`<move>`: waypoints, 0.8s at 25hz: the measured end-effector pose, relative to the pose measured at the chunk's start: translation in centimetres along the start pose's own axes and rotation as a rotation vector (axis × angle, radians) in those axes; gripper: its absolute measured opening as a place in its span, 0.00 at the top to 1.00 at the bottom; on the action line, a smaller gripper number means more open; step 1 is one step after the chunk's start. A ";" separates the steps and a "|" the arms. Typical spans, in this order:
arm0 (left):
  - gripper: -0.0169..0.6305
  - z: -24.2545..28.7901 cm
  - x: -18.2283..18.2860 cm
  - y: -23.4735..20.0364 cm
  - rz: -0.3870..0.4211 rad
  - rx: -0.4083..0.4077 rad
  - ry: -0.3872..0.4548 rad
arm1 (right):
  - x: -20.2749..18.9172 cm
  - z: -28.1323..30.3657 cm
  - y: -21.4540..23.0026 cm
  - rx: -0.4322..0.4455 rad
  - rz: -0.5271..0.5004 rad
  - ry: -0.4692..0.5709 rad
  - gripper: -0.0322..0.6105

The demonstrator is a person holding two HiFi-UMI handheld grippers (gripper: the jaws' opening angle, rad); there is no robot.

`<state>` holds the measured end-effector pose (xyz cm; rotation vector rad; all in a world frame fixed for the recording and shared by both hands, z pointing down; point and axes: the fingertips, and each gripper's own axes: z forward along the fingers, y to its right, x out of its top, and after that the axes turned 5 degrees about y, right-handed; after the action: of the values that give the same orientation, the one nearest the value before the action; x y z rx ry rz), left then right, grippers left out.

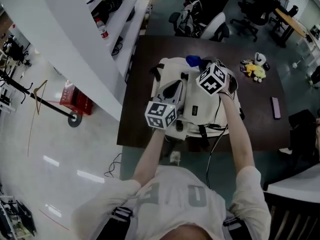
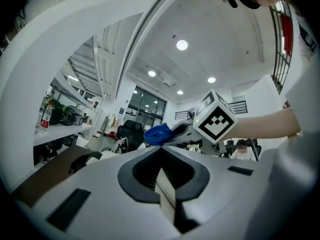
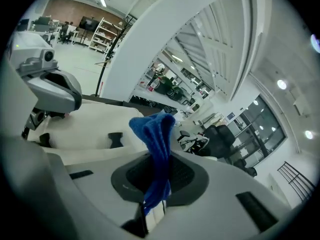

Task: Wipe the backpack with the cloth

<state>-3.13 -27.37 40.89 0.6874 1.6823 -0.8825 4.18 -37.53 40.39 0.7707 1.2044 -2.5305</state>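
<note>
A cream backpack (image 1: pixel 200 106) lies on the dark brown table (image 1: pixel 150 51). My right gripper (image 1: pixel 201 65) is over its far end, shut on a blue cloth (image 1: pixel 194 60). In the right gripper view the cloth (image 3: pixel 155 134) stands up from the shut jaws of the right gripper (image 3: pixel 159 156), with the backpack (image 3: pixel 90 119) beyond. My left gripper (image 1: pixel 175 88) is over the backpack's left middle. In its own view the left gripper (image 2: pixel 161 151) is shut with nothing seen between the jaws. The cloth (image 2: pixel 159 134) shows ahead of it.
Small plush toys (image 1: pixel 255 69) and a flat pink object (image 1: pixel 275 107) lie on the table's right part. White shelving (image 1: pixel 117 24) runs along the left. Office chairs (image 1: pixel 215 26) stand beyond the far edge. A red crate (image 1: pixel 75 99) sits on the floor at left.
</note>
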 end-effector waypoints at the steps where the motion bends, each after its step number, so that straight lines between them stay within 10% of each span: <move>1: 0.97 0.7 -0.5 -0.7 0.001 0.013 -0.011 | -0.2 1.5 0.1 0.025 -0.005 -0.009 0.89; 10: 0.97 1.5 -2.2 -3.0 -0.008 0.039 -0.051 | -2.6 11.7 -1.3 0.143 -0.081 -0.111 0.89; 20: 0.97 1.1 -2.2 -3.5 -0.030 0.036 -0.033 | -2.0 10.4 -3.6 0.104 -0.076 -0.067 0.89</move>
<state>-4.77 -30.31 43.57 0.6701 1.6541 -0.9425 0.57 -43.35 49.27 0.6687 1.1082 -2.6766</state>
